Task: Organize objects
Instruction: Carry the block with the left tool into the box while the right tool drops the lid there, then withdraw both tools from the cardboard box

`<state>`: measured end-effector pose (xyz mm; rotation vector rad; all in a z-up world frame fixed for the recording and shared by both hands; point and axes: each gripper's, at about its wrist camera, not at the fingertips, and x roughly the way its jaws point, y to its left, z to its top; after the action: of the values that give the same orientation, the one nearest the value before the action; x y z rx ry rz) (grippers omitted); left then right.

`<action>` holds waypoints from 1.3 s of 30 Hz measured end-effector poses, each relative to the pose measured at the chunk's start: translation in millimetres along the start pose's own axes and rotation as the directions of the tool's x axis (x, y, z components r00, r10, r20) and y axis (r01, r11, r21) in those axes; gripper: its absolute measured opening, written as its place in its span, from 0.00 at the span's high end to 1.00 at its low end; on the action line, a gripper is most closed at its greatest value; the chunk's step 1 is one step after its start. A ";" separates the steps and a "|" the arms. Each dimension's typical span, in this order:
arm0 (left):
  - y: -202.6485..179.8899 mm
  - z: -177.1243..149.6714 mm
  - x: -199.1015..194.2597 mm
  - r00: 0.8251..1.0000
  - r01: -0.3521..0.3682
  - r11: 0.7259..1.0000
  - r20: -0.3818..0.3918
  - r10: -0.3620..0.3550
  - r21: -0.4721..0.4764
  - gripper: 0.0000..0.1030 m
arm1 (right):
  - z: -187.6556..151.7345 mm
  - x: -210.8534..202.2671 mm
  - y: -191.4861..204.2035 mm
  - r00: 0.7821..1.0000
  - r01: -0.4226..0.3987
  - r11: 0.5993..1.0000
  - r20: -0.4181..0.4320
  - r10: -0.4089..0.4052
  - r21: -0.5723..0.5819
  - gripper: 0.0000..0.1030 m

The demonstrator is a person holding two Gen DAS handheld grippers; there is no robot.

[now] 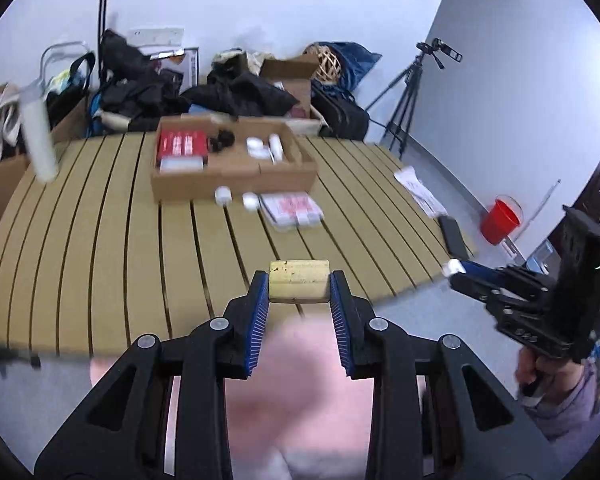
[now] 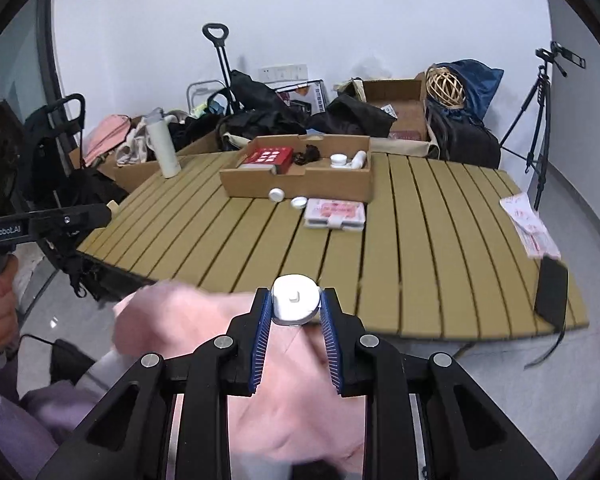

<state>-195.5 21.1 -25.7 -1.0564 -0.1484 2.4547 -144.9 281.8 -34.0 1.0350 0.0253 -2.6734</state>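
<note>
My left gripper (image 1: 299, 283) is shut on a small yellow block (image 1: 299, 281), held in the air above the near edge of the slatted table (image 1: 112, 240). My right gripper (image 2: 295, 303) is shut on a round white jar (image 2: 295, 298), also off the table near its front edge; it shows at the right of the left wrist view (image 1: 458, 270). A cardboard box (image 2: 300, 184) at the far side holds a red packet (image 2: 270, 158), a dark lump and white containers. Two white jars (image 2: 277, 195) and a flat pink-and-white pack (image 2: 335, 214) lie in front of it.
A tall white bottle (image 2: 163, 148) stands at the table's far left. Papers (image 2: 530, 224) and a black phone (image 2: 552, 294) lie at its right edge. Bags, clothes and boxes pile up behind; a tripod (image 2: 540, 120) and a red bucket (image 1: 501, 220) stand to the right. Pink cloth (image 2: 292, 392) hangs below both grippers.
</note>
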 end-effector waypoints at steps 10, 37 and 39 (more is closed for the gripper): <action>84.5 176.0 205.0 0.974 -0.077 0.993 -0.222 0.056 -0.086 0.74 | 215.4 188.8 -48.2 0.982 -0.158 0.986 -0.097 0.163 0.057 0.73; 124.0 219.2 177.4 0.878 -0.385 0.923 -0.304 0.370 0.011 0.05 | 304.8 278.6 -81.1 0.955 0.027 0.998 -0.296 -0.011 0.049 0.31; 115.3 214.0 139.4 0.885 -0.388 0.921 -0.281 0.371 -0.007 0.03 | 301.6 241.7 -76.3 0.960 0.041 0.999 -0.277 -0.032 0.027 0.31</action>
<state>-473.7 -0.9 0.3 -1.5707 0.0815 2.6164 -534.1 261.2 23.9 1.4243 0.0565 -2.5462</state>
